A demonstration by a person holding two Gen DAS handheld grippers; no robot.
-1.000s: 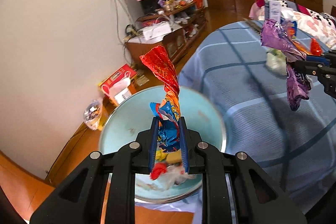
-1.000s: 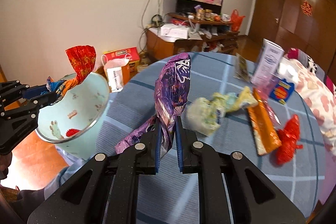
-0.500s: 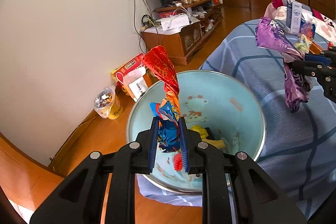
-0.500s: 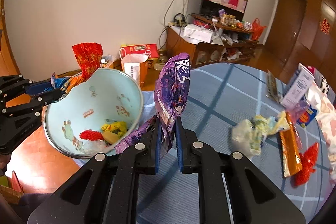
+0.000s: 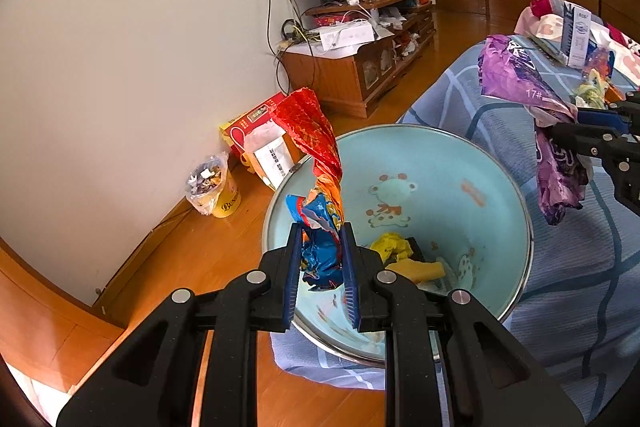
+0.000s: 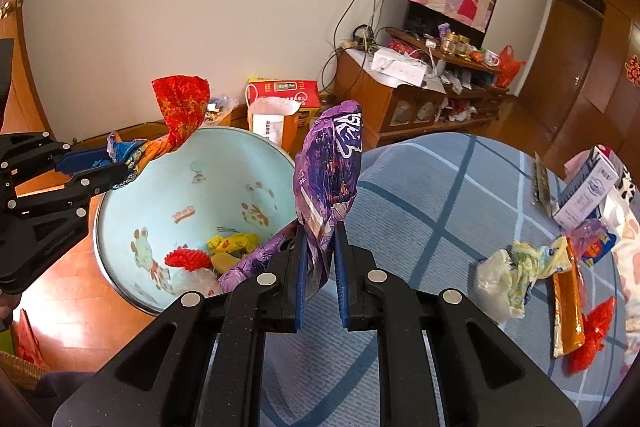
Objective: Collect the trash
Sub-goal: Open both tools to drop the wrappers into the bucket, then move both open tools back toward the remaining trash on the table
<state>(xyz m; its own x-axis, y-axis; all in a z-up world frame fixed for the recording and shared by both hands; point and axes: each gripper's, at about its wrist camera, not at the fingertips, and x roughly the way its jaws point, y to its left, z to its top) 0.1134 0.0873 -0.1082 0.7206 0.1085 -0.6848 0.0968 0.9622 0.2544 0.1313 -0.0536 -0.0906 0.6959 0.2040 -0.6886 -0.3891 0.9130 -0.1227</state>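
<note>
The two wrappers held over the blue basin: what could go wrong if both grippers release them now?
1. The purple wrapper in the right gripper seems to hang near the rim of the basin, toward the bed side. It may drop onto the blue bedcover instead.
2. The red wrapper in the left gripper is long and twisted; its top may catch the rim and tip out onto the floor.

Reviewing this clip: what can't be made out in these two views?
- Basin floor, left wrist view: near part hidden behind the left gripper and its red-and-blue wrapper.
- Basin trash, right wrist view: partly covered by the purple wrapper.
- White box: print too small.
</note>
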